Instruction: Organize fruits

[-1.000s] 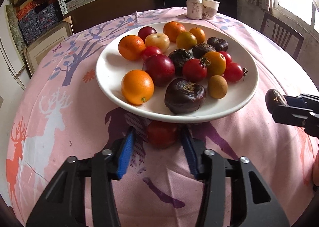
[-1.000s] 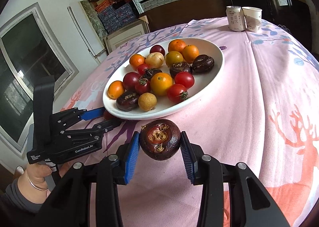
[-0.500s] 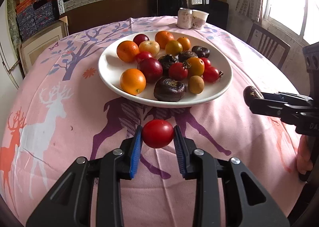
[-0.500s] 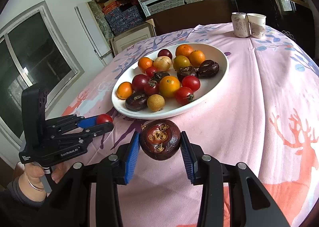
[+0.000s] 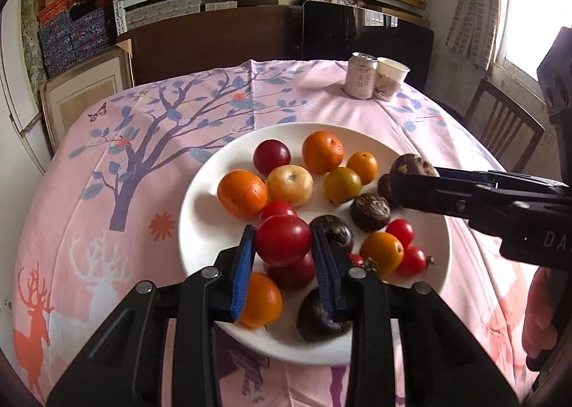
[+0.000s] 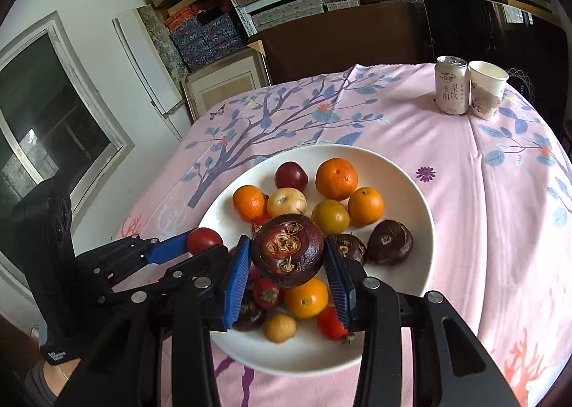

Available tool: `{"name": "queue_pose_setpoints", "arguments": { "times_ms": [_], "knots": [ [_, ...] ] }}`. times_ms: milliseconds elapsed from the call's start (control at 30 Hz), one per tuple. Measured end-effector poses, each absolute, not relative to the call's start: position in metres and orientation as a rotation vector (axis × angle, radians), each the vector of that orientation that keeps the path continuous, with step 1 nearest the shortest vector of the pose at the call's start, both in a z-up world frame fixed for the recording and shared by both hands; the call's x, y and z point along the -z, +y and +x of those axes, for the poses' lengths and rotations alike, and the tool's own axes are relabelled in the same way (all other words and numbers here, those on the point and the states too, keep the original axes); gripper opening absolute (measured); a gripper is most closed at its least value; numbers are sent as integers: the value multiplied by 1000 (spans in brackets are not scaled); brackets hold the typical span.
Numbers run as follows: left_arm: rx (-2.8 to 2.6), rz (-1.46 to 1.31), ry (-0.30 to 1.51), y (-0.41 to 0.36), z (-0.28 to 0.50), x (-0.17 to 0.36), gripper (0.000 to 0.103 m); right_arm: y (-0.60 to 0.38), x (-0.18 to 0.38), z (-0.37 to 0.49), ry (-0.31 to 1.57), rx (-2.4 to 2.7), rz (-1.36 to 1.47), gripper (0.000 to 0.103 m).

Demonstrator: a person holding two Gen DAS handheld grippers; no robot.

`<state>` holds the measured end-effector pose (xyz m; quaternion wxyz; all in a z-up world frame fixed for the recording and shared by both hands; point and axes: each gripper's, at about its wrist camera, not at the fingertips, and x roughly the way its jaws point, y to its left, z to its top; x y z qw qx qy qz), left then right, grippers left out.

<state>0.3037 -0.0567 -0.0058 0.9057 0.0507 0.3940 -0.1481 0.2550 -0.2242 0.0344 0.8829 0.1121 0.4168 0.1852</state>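
Observation:
A white plate (image 5: 200, 228) (image 6: 411, 192) on the pink tablecloth holds several oranges, red tomatoes and dark purple fruits. My left gripper (image 5: 283, 246) is shut on a red tomato (image 5: 282, 239) and holds it above the plate's near left part; it also shows in the right wrist view (image 6: 204, 240). My right gripper (image 6: 286, 260) is shut on a dark purple fruit (image 6: 287, 250) and holds it above the plate's middle. In the left wrist view that fruit (image 5: 411, 167) hangs over the plate's right side.
A drink can (image 6: 451, 85) and a paper cup (image 6: 487, 89) stand at the table's far right. A wooden chair (image 5: 507, 128) stands beyond the right edge. Shelves with boxes fill the back wall. A framed board (image 6: 221, 85) leans behind the table.
Both grippers have risen and moved forward from in front of the plate to above it, each still holding its fruit.

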Motion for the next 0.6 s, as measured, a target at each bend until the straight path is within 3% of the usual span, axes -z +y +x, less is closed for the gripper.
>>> {"name": "queue_pose_setpoints", "arguments": {
  "times_ms": [33, 100, 200, 267, 333, 433, 600],
  "knots": [
    [286, 103, 812, -55, 308, 5, 68, -222, -33, 261, 872, -379, 236, 52],
    [241, 85, 772, -47, 309, -2, 91, -221, -36, 262, 847, -357, 230, 58],
    [240, 94, 745, -39, 296, -8, 95, -224, -40, 247, 819, -368, 225, 59],
    [235, 92, 753, -33, 281, -7, 98, -228, -39, 228, 814, -359, 220, 67],
    [245, 87, 767, -29, 258, -1, 98, -234, -36, 200, 803, -345, 220, 84],
    [247, 104, 784, -28, 217, 7, 98, -238, -28, 149, 775, -338, 207, 98],
    [237, 104, 788, -26, 154, 5, 98, -241, -20, 90, 794, -339, 180, 99]
  ]
}}
